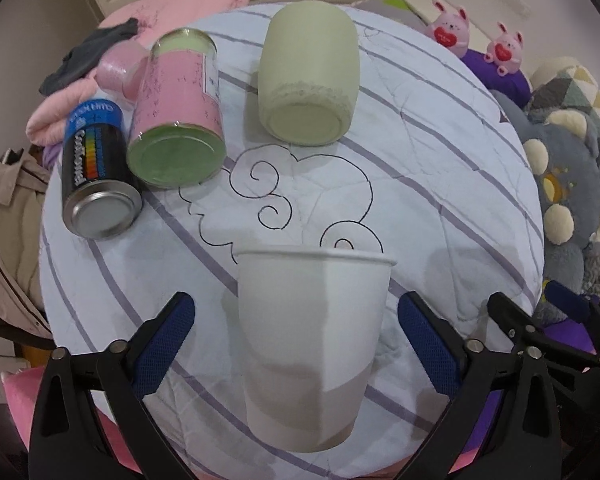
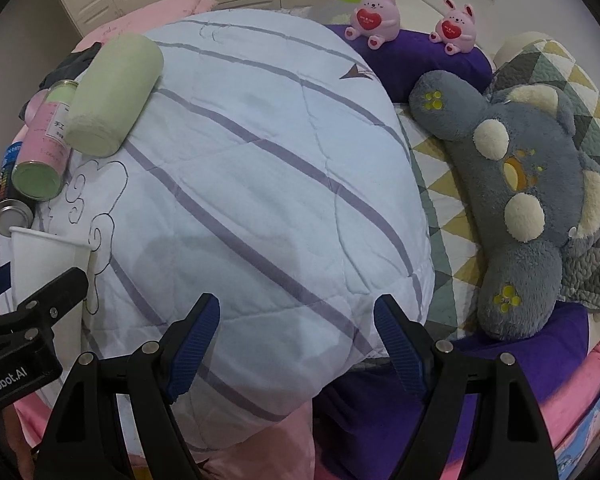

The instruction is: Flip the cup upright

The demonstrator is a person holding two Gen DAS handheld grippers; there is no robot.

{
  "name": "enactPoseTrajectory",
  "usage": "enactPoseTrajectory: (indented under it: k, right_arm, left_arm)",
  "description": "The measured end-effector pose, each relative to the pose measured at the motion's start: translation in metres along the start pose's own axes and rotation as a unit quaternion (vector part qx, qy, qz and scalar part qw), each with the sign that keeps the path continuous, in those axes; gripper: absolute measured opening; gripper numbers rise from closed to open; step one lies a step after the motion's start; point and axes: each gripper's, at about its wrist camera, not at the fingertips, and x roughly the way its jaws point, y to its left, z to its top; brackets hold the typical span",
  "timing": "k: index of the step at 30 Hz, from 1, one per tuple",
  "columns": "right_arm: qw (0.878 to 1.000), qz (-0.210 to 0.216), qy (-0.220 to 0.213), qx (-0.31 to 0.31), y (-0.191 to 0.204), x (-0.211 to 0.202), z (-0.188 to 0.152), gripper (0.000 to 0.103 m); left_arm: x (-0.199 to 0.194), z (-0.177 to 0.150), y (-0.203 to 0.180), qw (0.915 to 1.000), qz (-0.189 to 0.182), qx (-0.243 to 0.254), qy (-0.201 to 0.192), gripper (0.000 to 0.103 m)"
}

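Between left jaws, untouched: paper cup [image 1: 312,344]

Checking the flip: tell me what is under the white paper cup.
The white paper cup stands rim-up on the striped quilt, between the open left claw fingers without touching them. Its base hides the fabric below; the cup's inside is not visible.

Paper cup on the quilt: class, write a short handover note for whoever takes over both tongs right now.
Left tongs: open, one finger on each side of the paper cup, not touching it.
Right tongs: open, empty, over the striped quilt, away from the cup.
Cup: appears upright on the quilt, rim at the top. The green cup, pink can and black can lie on their sides behind it.
Done: the flip, it seems.
Left: back the left tongs away without tipping the cup.
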Motion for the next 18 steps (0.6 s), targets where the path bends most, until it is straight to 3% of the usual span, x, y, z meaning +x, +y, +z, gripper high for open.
enactPoseTrajectory:
  k: [1,4,18]
  right_arm:
    - [1.000,0.002,0.002,0.000,-0.001,0.001,0.000,0.081]
    - [1.000,0.004,0.009,0.000,-0.001,0.005,0.002,0.081]
    - [1.000,-0.006,0.007,0.004,-0.001,0.003,0.003,0.081]
  left_arm:
    - [0.003,0.000,-0.002,0.9999,0.000,0.009,0.014,0.065]
    - [0.006,-0.002,-0.006,0.9995,0.016,0.022,0.015,0.067]
    - [-0.014,0.001,-0.003,0.9997,0.004,0.014,-0.022,0.067]
